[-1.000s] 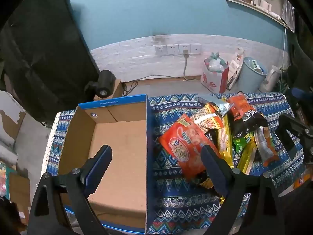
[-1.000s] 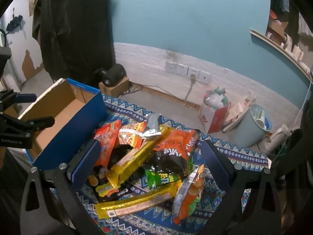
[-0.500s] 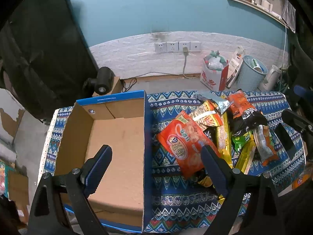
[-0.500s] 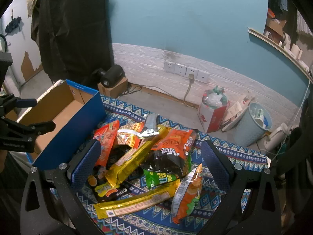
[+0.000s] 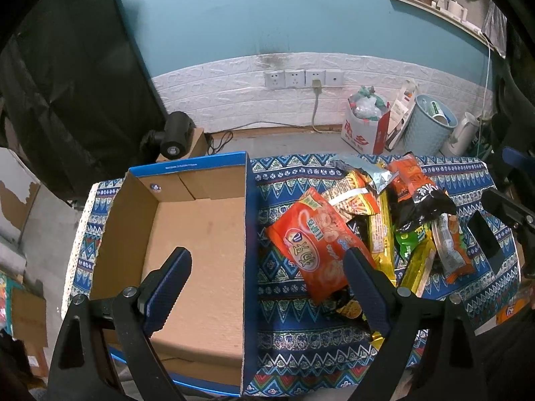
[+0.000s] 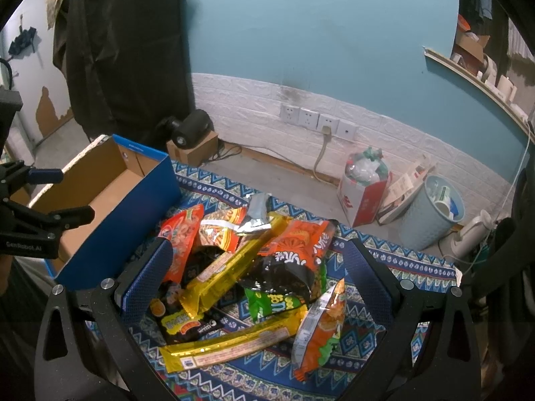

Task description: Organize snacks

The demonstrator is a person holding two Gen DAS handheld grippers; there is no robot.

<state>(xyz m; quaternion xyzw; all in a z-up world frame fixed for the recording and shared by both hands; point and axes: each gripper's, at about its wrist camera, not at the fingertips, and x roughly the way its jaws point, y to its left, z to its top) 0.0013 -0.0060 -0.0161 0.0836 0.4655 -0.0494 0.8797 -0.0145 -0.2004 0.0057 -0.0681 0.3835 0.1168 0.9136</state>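
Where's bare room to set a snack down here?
The open blue cardboard box has a bare brown floor. Patterned blue cloth lies bare between the box wall and the orange snack bag. The snack packet pile beyond is crowded.

I've got the left gripper (image 5: 265, 287) up: black angular frame, silver round screws, fingers faced with dark-blue dimpled pads (image 5: 167, 289). Right gripper (image 6: 257, 279) has the same black arms, silver screws, blue pads (image 6: 148, 275). White "GenRobot.AI" lettering marks the left body.

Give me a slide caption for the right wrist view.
Open right gripper poised above a snack pile beside an empty cardboard box.
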